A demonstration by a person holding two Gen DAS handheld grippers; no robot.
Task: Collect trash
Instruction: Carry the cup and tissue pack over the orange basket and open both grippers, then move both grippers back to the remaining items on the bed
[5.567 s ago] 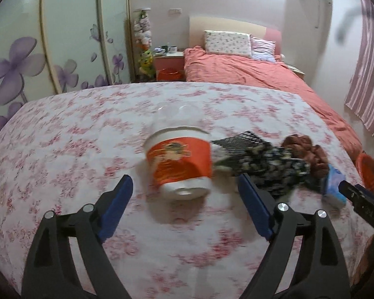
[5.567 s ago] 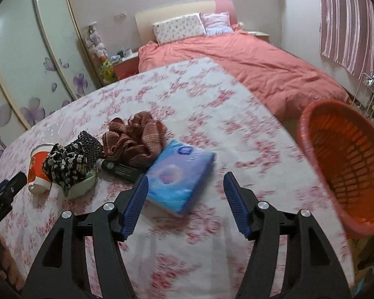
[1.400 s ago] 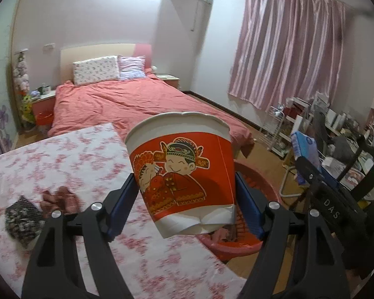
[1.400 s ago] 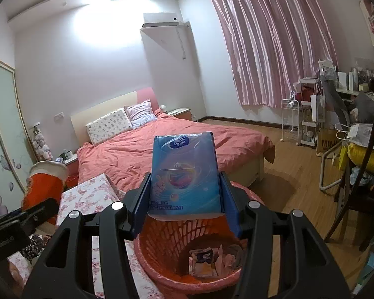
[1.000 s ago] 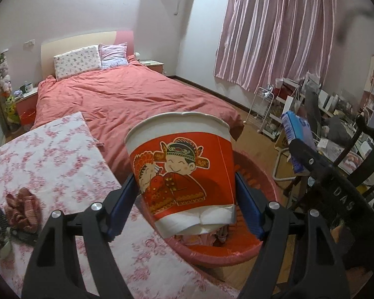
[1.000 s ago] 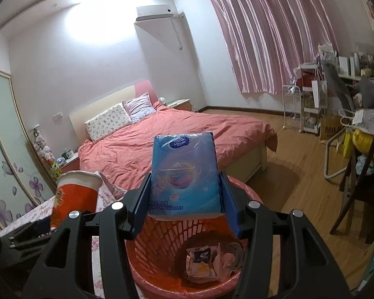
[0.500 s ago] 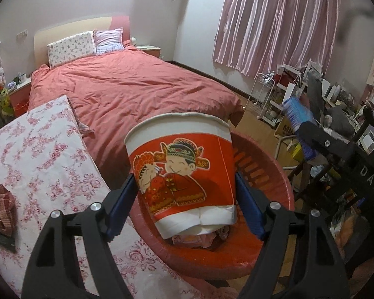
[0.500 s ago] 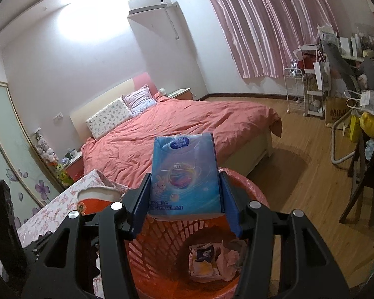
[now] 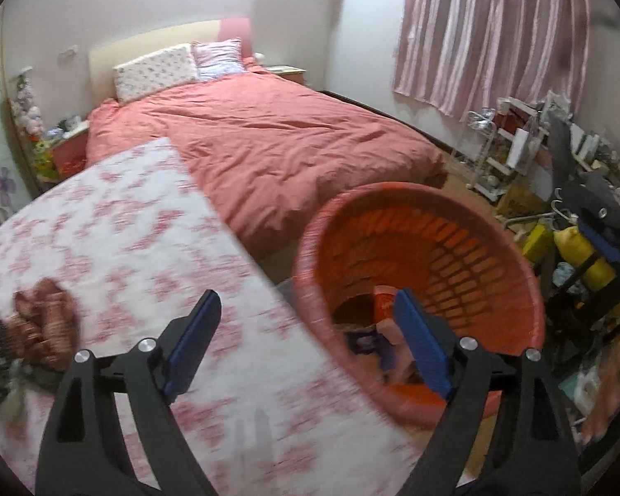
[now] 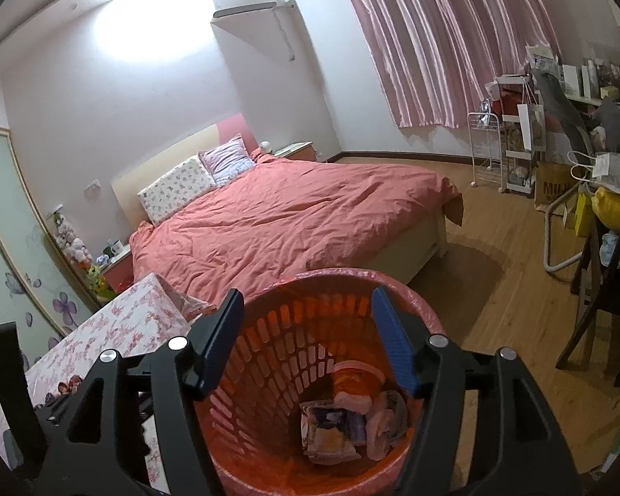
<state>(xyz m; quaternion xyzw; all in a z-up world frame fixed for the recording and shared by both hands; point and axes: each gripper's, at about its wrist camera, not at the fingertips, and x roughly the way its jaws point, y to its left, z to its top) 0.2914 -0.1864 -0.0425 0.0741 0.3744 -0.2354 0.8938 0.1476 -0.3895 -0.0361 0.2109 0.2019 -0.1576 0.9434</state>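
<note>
A bed (image 10: 293, 215) with a salmon cover filled the middle of my right view. The floral tabletop (image 9: 115, 248) spread across the left of my left view, with crumpled cloth (image 9: 41, 322) at its left edge. The orange basket (image 10: 277, 330) sat at the bottom centre. My right gripper (image 10: 306, 332) hovered over it, fingers spread apart and empty. My left gripper (image 9: 310, 345), lower centre, also had its fingers wide apart and empty. Inside the basket lay the red cup (image 10: 353, 376) and crumpled wrappers (image 10: 330, 430).
</note>
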